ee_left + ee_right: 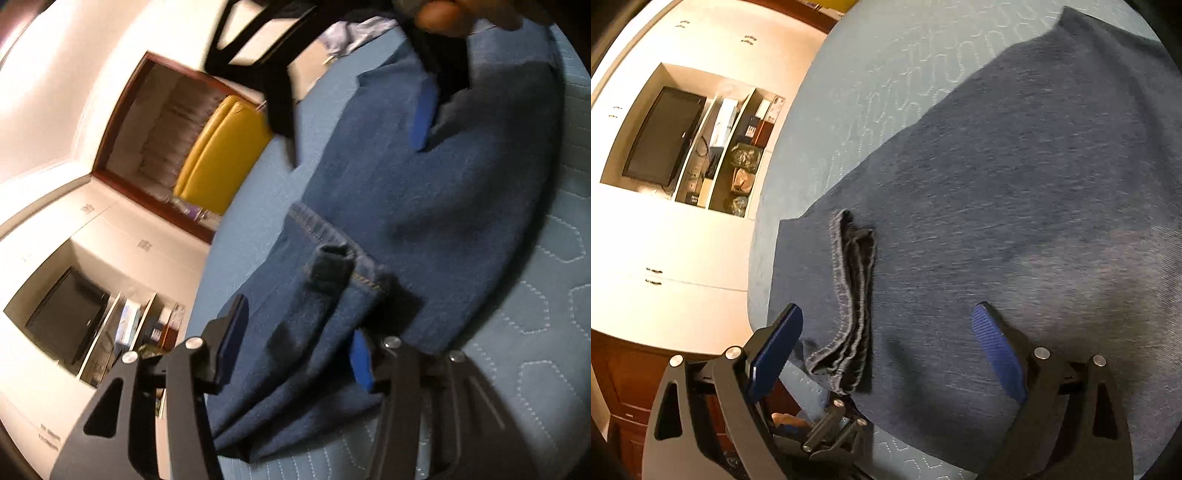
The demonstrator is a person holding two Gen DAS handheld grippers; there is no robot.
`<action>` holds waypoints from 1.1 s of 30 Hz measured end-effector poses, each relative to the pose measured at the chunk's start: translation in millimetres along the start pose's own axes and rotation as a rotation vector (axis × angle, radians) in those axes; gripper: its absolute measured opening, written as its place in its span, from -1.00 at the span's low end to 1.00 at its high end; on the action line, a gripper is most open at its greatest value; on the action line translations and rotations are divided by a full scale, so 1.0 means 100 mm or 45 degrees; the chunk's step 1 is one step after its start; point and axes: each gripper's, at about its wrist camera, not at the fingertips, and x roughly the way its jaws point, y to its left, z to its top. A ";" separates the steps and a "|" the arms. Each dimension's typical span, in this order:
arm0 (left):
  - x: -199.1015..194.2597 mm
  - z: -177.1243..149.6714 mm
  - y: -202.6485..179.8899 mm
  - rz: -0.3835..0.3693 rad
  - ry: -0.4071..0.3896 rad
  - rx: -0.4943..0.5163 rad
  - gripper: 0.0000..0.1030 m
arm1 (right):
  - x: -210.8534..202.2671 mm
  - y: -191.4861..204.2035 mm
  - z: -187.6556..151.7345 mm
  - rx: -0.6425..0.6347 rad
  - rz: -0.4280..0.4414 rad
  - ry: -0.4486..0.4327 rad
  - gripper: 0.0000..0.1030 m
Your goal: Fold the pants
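Dark blue denim pants (406,192) lie spread on a light blue quilted bed (535,314). In the left wrist view my left gripper (295,343) is open, its blue pads either side of a bunched fold with a stitched hem (332,240). One blue pad (424,114) of the other gripper rests on the far part of the pants, below a hand (443,18). In the right wrist view my right gripper (886,332) is open low over the pants (1015,184), with a rumpled stitched edge (853,295) between its fingers. Nothing is clamped.
The bed's edge (764,258) runs along the left. Beyond it stands a white wall unit with a dark screen (661,136) and cluttered shelves (738,158). A black chair (266,48) and a yellow seat (221,155) are at the far side.
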 end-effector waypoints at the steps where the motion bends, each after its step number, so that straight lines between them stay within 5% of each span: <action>1: 0.01 0.01 0.01 -0.025 -0.017 0.010 -0.02 | 0.03 0.04 0.00 -0.006 -0.001 0.010 0.76; 6: -0.07 0.01 0.09 -0.184 -0.047 -0.031 0.01 | 0.16 0.16 0.03 -0.019 0.007 0.044 0.76; 16: 0.07 -0.10 0.25 -0.267 0.014 0.051 0.07 | 0.37 0.35 0.07 -0.011 0.045 0.117 0.76; 19: 0.13 -0.07 0.21 -0.329 0.032 0.081 -0.66 | 0.41 0.35 0.08 0.009 0.045 0.127 0.76; 31: -0.13 0.01 0.44 -0.156 -0.080 -0.148 -0.82 | 0.66 0.58 0.24 0.087 0.170 0.186 0.76; 33: -0.16 0.01 0.46 -0.145 -0.082 -0.170 -0.82 | 0.77 0.63 0.28 0.105 0.190 0.210 0.42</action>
